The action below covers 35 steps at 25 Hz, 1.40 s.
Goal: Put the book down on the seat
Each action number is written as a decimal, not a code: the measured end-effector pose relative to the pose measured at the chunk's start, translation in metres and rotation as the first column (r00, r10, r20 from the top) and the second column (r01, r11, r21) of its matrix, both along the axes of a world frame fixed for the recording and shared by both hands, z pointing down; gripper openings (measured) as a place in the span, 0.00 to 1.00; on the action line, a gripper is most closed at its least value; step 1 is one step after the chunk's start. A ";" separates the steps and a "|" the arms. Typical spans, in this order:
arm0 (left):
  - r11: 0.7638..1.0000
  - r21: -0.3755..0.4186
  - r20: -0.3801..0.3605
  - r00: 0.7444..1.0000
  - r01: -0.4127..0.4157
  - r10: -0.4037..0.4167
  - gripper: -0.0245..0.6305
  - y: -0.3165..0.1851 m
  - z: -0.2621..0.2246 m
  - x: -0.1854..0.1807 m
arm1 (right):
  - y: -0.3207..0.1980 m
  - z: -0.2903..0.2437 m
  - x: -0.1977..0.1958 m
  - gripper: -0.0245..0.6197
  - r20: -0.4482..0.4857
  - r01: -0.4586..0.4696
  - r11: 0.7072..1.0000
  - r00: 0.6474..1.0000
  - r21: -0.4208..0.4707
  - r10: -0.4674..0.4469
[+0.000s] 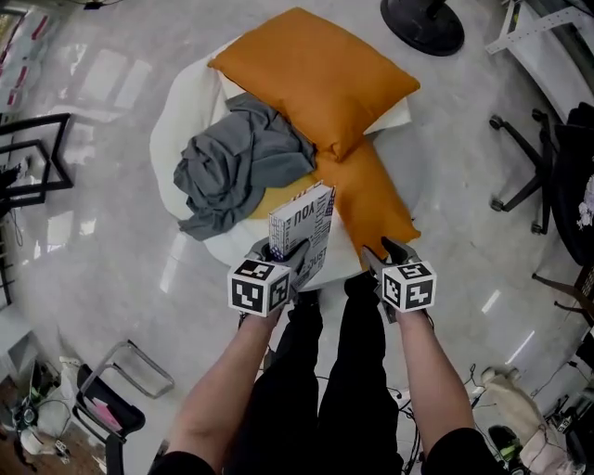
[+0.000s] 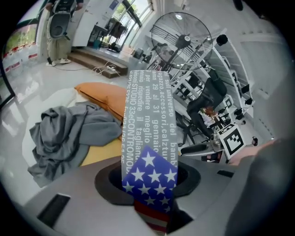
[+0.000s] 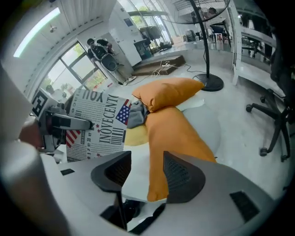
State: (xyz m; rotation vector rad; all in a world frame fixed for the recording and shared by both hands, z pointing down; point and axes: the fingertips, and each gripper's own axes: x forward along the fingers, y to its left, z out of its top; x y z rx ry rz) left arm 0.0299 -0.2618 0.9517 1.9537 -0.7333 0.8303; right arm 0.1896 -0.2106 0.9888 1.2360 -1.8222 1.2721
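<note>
The book (image 1: 304,227), with a newsprint and stars-and-stripes cover, stands upright over the front edge of the round white seat (image 1: 172,121). My left gripper (image 1: 283,252) is shut on its lower end. In the left gripper view the book (image 2: 150,133) rises between the jaws of the left gripper (image 2: 150,182). My right gripper (image 1: 388,252) is open and empty, just right of the book and over the front tip of the lower orange cushion (image 1: 371,199). In the right gripper view that gripper (image 3: 143,173) frames the cushion (image 3: 173,133), with the book (image 3: 97,124) to its left.
A second orange cushion (image 1: 316,79) and a crumpled grey cloth (image 1: 237,162) lie on the seat. A fan base (image 1: 422,23) stands behind it, an office chair (image 1: 548,158) to the right, a black frame (image 1: 28,167) to the left. The person's legs (image 1: 325,371) touch the seat's front.
</note>
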 end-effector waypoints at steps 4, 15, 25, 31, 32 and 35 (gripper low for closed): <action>1.000 -0.025 0.013 1.000 -0.001 0.002 0.28 0.007 0.027 0.000 | 0.000 0.040 0.013 0.45 -0.064 0.027 0.999 0.998 -0.039 -0.029; 0.998 -0.053 -0.021 0.999 0.032 -0.033 0.28 -0.023 0.071 0.012 | -0.006 0.085 0.039 0.61 -0.214 0.133 0.989 0.966 -0.060 -0.143; 0.995 0.059 0.184 0.981 -0.077 0.065 0.40 -0.053 0.101 0.002 | -0.002 0.109 0.036 0.64 -0.306 0.152 0.988 0.940 -0.025 -0.153; 0.990 0.141 0.266 0.964 -0.012 -0.026 0.49 -0.073 0.095 -0.037 | -0.001 0.110 0.037 0.64 -0.291 0.151 0.988 0.945 -0.014 -0.149; 0.988 0.157 0.266 0.963 -0.009 -0.034 0.50 -0.075 0.092 -0.042 | -0.001 0.110 0.036 0.64 -0.287 0.150 0.989 0.947 -0.015 -0.148; 0.982 0.188 0.261 0.964 -0.013 -0.037 0.50 -0.075 0.083 -0.049 | 0.000 0.110 0.037 0.64 -0.275 0.148 0.989 0.950 -0.017 -0.147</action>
